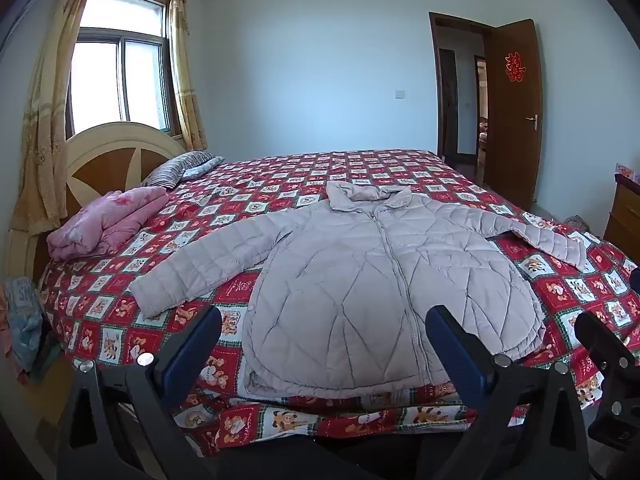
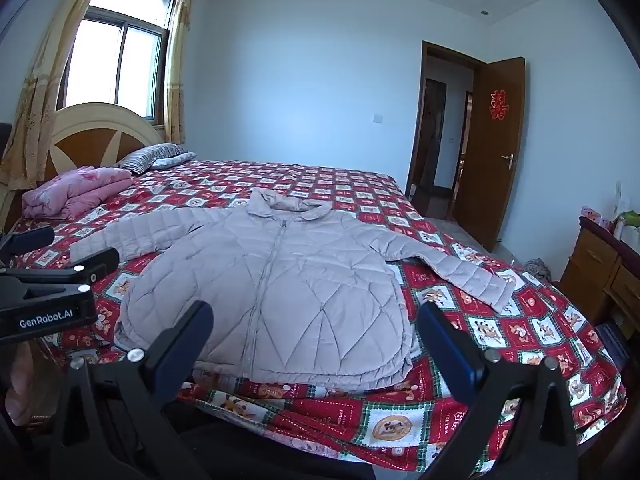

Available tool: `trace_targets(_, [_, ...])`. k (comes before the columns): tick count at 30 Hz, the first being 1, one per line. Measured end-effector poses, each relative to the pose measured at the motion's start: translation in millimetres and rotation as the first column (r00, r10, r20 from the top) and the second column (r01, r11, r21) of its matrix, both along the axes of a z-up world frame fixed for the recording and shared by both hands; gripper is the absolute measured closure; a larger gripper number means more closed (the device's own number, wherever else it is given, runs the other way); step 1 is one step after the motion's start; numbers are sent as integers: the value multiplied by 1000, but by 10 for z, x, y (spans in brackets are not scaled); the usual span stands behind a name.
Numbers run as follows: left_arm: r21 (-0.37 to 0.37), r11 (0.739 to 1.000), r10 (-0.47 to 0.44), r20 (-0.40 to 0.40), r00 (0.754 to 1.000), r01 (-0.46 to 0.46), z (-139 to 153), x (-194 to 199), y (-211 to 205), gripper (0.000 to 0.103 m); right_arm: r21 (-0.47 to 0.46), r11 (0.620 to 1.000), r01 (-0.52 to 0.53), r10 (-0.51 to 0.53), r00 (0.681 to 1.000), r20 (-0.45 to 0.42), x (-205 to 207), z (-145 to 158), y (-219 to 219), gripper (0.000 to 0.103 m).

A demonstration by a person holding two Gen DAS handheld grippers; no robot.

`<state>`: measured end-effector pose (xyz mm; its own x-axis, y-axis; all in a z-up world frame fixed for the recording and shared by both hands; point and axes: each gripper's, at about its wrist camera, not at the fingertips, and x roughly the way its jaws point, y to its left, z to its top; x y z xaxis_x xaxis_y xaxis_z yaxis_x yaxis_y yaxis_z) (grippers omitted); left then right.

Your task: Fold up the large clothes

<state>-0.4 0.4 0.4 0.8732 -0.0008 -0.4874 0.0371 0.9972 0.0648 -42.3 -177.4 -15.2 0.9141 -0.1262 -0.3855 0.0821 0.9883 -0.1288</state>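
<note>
The left gripper (image 1: 322, 344) and right gripper (image 2: 316, 338) hover at the bed's near edge, jaws spread wide and holding nothing; beyond them the quilted jacket (image 1: 372, 276) lies flat, zipped, sleeves outspread on the patterned bedspread (image 1: 404, 168); a pink blanket (image 1: 106, 222) sits by the headboard (image 1: 108, 156).

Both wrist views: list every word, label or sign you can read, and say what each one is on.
"GenRobot.AI": white print on the black body of the left tongs, seen in the right wrist view.
Red paper double-happiness sign "囍": on the open brown wooden door.
Light blue printed cloth hanging beside the bed: large letters, too cut off to read.
Red patchwork cartoon bedspread: small print in the squares, too blurred to read.
</note>
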Motion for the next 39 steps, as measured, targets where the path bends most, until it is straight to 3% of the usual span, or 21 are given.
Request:
trace_targets(6, [36, 999, -8, 43, 999, 7, 1, -59, -50, 1, 0, 1000, -1, 1, 1000, -3, 9, -1, -6, 0])
trace_targets(39, [12, 1000, -5, 20, 1000, 5, -24, -8, -23, 1, 28, 999, -22, 22, 999, -26, 48, -81, 6, 0])
